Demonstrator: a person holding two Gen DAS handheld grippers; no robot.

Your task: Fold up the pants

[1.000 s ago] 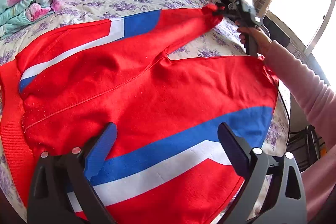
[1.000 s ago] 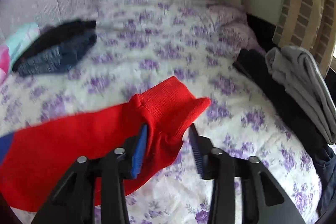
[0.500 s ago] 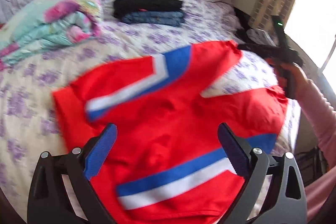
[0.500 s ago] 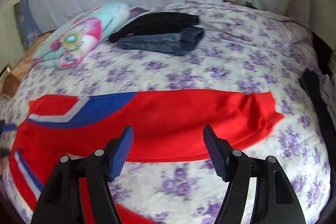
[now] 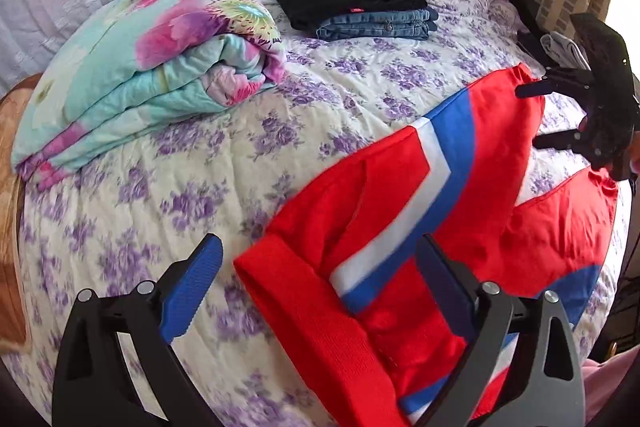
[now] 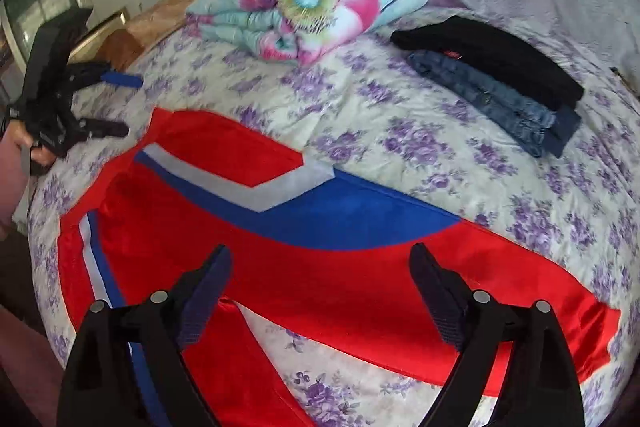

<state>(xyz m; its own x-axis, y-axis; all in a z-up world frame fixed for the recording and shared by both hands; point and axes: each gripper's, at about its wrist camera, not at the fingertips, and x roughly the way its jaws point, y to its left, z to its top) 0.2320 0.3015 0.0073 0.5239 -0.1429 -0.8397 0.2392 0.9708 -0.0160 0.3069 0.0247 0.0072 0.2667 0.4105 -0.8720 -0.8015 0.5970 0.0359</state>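
pants (image 6: 344, 267): spread on the bed (image 6: 400, 115); long axis across the right view, waistband toward the left tool (image 5: 316, 291)
right tool (image 6: 320, 291): jaws just opened, apart, empty; over one leg
left tool: apart, empty; above waistband; nearer it
writing: none legible

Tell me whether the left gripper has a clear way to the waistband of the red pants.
Probably yes. The left gripper is open, and the waistband of the red pants lies flat on the bedspread just under its fingers, nothing covering it.
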